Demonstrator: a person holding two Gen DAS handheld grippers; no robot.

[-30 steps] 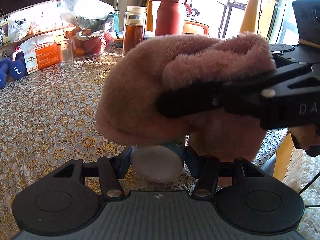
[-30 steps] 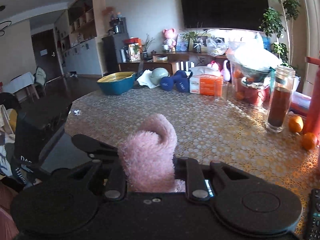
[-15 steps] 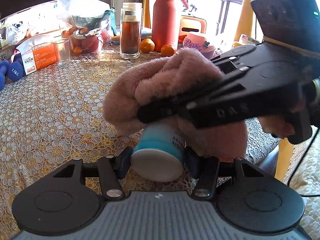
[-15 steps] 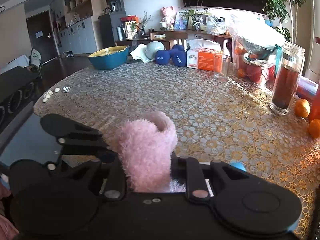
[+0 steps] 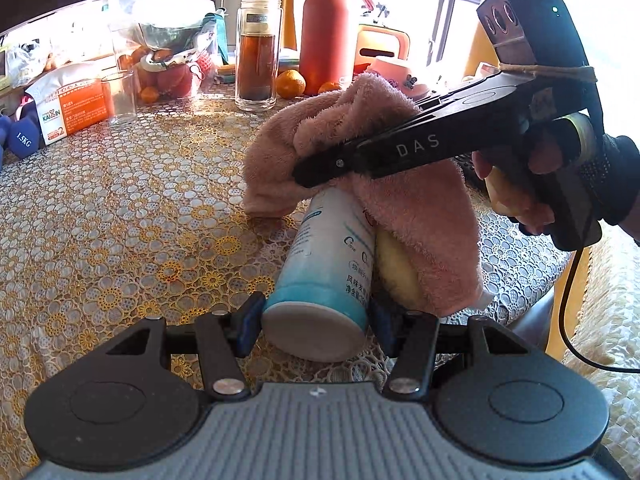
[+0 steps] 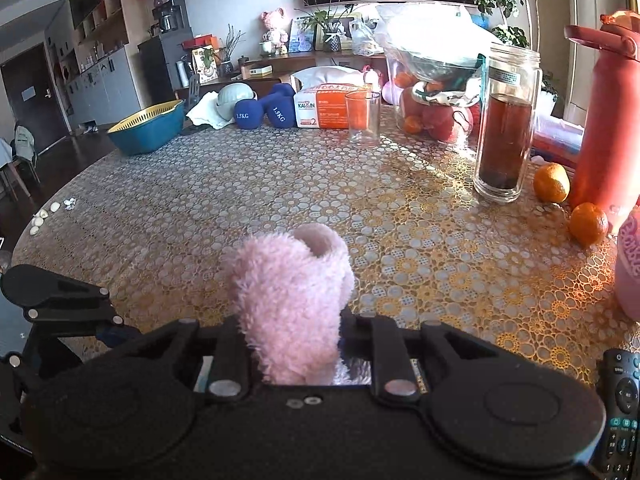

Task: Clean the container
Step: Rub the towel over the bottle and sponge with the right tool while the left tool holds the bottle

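My left gripper (image 5: 314,320) is shut on the base end of a white and blue cylindrical container (image 5: 328,268), which points away from me over the table. A pink fluffy towel (image 5: 360,148) drapes over the container's far end and right side. The right gripper (image 5: 316,168), held by a gloved hand (image 5: 560,168), comes in from the right and is shut on that towel. In the right wrist view the pink towel (image 6: 292,300) stands bunched between the right gripper's (image 6: 294,328) fingers; the container is hidden there.
A patterned tablecloth (image 5: 120,208) covers the table. At the back stand a glass jar of dark liquid (image 5: 258,52), a red flask (image 5: 328,24), oranges (image 6: 588,222), an empty glass (image 6: 362,118), a tissue box (image 6: 324,110), blue dumbbells (image 6: 264,110) and a teal basket (image 6: 146,128). A remote (image 6: 622,404) lies near right.
The towel and right gripper have slid away along the container, uncovering most of its white and blue body. The left gripper keeps hold of the base.
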